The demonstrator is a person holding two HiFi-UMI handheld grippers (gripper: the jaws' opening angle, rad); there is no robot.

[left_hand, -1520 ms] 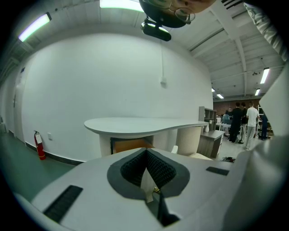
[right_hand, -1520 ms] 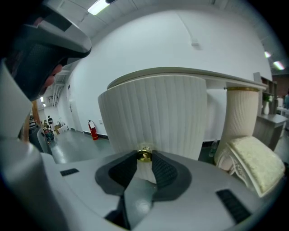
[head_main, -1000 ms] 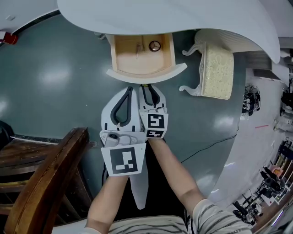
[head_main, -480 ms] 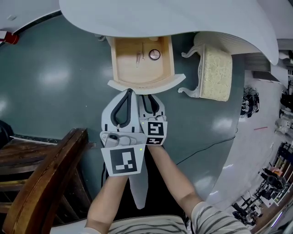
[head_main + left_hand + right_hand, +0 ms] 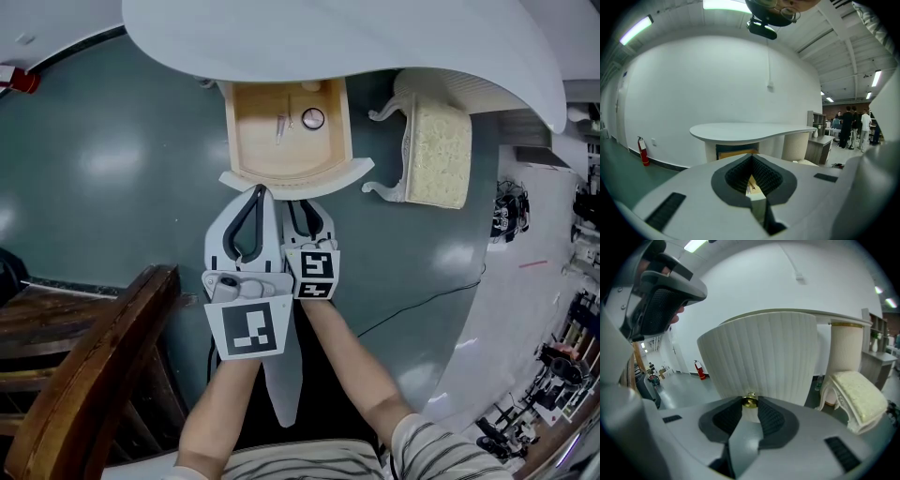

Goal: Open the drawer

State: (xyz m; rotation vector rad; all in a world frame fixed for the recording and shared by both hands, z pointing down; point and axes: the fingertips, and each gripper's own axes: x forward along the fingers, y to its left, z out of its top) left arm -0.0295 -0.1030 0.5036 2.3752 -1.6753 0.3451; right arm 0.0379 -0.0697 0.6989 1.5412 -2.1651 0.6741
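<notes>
Two grippers sit at the counter's [image 5: 328, 37] edge, where the drawer [image 5: 286, 161] stands pulled well out from beneath the white top, its pale wooden box open to my head view. My right gripper [image 5: 750, 406] has its fingers pinched on the knob [image 5: 750, 400], a small rounded brass button at the centre of the drawer's front [image 5: 759, 357]. My left gripper [image 5: 256, 193] lies just beside it with its fingers closed on nothing, their tips close to the front's edge.

The front is a curved white panel with fine upright ribs, and the ribbed black pads hold only the sides of a smooth metal knob. I judge that a pull drifting off the drawer's line could let the knob slide out of the pinch. Drawn much further, the box might leave the counter and tip, spilling a small round thing [image 5: 312, 119] and a thin one [image 5: 279, 127] that lie loose on the wood. The idle left fingers could also catch the front as it comes toward me.
</notes>
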